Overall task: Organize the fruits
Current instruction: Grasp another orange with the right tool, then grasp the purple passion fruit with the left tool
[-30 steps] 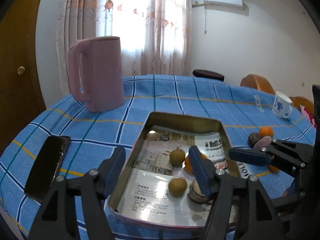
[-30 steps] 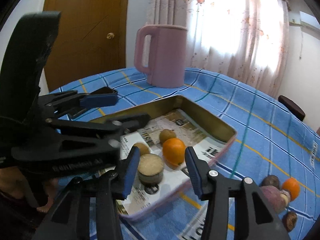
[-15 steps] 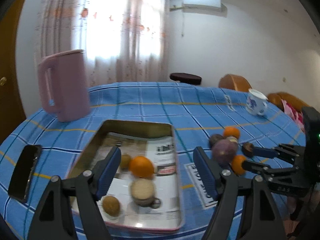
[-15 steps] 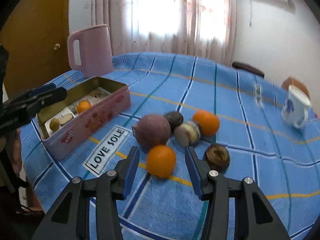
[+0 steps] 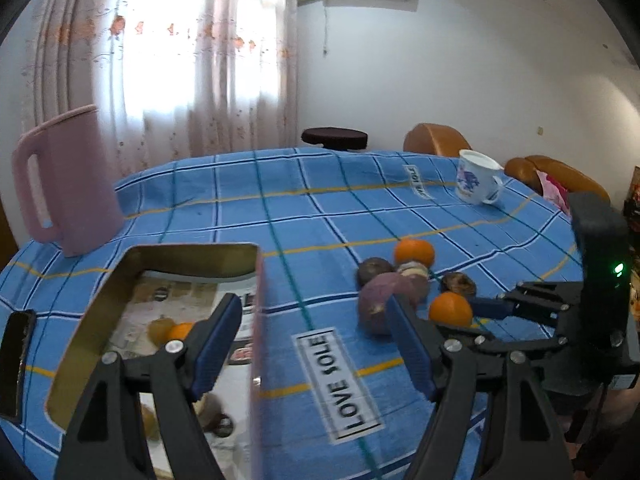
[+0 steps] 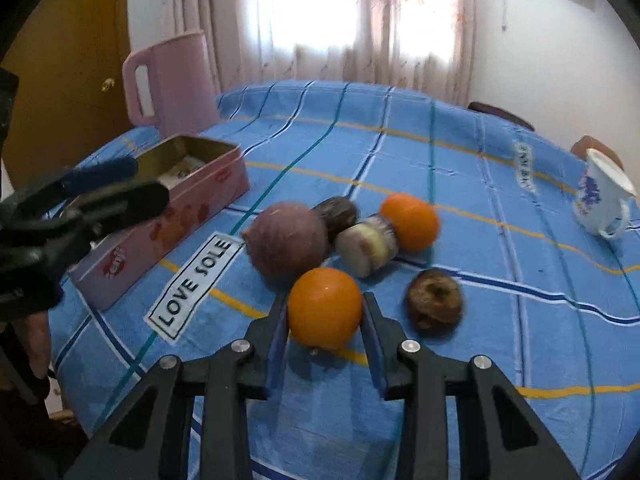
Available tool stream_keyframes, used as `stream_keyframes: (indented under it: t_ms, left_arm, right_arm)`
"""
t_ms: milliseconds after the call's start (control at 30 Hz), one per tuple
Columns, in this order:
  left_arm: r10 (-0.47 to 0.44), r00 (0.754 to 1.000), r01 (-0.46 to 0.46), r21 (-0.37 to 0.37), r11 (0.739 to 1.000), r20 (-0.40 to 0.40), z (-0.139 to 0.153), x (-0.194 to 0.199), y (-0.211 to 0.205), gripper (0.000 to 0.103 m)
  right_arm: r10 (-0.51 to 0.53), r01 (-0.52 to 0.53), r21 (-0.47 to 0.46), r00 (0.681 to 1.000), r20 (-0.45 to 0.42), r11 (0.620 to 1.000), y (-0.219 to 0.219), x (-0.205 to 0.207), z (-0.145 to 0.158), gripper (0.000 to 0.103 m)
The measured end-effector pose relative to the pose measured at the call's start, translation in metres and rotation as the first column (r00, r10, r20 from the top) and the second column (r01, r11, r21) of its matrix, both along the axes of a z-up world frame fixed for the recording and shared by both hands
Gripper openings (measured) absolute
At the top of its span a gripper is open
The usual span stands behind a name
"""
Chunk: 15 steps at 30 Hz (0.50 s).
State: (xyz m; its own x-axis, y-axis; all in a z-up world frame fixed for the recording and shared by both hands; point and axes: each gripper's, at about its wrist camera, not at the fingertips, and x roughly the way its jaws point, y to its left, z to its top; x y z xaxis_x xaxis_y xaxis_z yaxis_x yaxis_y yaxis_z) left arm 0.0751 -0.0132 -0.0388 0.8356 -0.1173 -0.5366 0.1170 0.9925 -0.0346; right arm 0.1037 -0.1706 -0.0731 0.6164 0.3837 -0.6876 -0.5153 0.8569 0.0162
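My right gripper (image 6: 324, 312) has its blue pads against both sides of an orange (image 6: 324, 307) that rests on the blue checked cloth; it also shows in the left wrist view (image 5: 450, 309). Behind it lie a purple fruit (image 6: 286, 242), a dark round fruit (image 6: 338, 212), a cut pale piece (image 6: 366, 246), a second orange (image 6: 410, 221) and a brown wrinkled fruit (image 6: 434, 306). The pink tin (image 6: 192, 204) holds an orange (image 5: 180, 330) and several small fruits on paper. My left gripper (image 5: 312, 344) is open and empty, over the tin's right wall (image 5: 256, 320).
A pink jug (image 5: 66, 184) stands at the back left. A white and blue mug (image 5: 476, 182) sits at the far right. A black phone (image 5: 16, 364) lies left of the tin. Chairs stand beyond the table's far edge.
My right gripper has moved forward onto the near orange and closed around it. My left gripper has swung right, from over the tin's inside to its right wall.
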Motion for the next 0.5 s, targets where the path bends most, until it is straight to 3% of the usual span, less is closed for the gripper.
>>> stream_keyframes:
  t_ms: [233,467,500]
  left_arm:
    - [-0.072,0.996,0.072,0.01,0.997,-0.045,-0.002,0.021,-0.036,0.077]
    - [-0.105,0.985,0.108,0.015,0.994,-0.134,-0.016,0.048,-0.054,0.075]
    - [-0.106,0.984,0.109,0.019,0.994,-0.144,-0.018,0.05,-0.056,0.069]
  right_arm:
    - [-0.112,0.111,0.019,0.992,0.064,0.994,-0.029,0.007,0.014,0.036]
    - [-0.137,0.136,0.028,0.987,0.083,0.99,-0.038,0.012,0.018,0.036]
    - [-0.14,0.138,0.029,0.987,0.084,0.99,-0.038,0.014,0.017,0.036]
